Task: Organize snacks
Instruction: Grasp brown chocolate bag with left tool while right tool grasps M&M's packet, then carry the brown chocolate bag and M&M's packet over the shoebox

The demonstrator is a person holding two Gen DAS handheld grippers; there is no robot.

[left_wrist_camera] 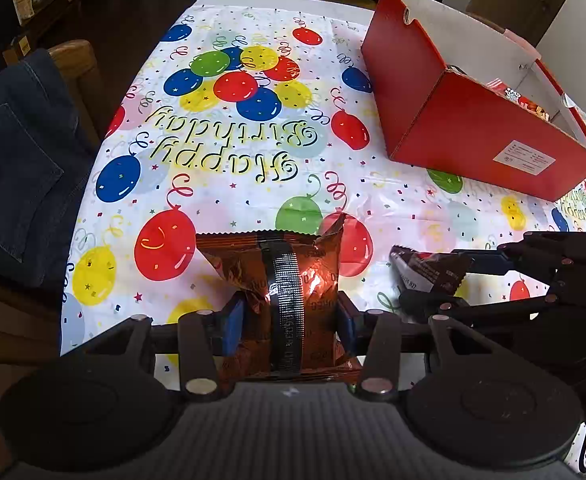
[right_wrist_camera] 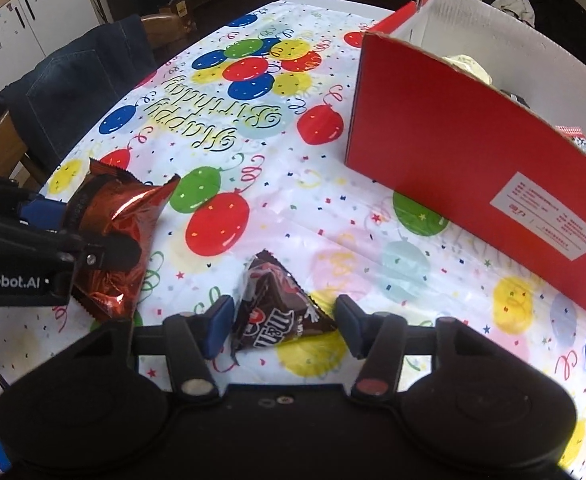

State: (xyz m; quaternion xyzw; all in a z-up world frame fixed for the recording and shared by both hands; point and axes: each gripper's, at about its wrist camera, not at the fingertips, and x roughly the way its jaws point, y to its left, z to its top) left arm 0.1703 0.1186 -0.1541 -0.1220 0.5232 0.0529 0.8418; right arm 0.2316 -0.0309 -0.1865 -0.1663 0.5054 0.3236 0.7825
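Note:
My left gripper (left_wrist_camera: 291, 320) is shut on a shiny orange-brown snack bag (left_wrist_camera: 281, 292), its blue pads pressing both sides; it also shows in the right wrist view (right_wrist_camera: 113, 240) at the left. My right gripper (right_wrist_camera: 281, 320) is open around a brown M&M's packet (right_wrist_camera: 275, 308) that lies on the tablecloth between the fingers with gaps on both sides. The packet also shows in the left wrist view (left_wrist_camera: 429, 272). A red cardboard box (left_wrist_camera: 473, 120) with white inside stands at the right and holds several snacks; it also shows in the right wrist view (right_wrist_camera: 473, 168).
A balloon-print "Happy Birthday" tablecloth (left_wrist_camera: 233, 144) covers the table. A wooden chair with a denim jacket (left_wrist_camera: 17, 168) stands at the table's left edge. Cabinets and clutter lie beyond the far edge.

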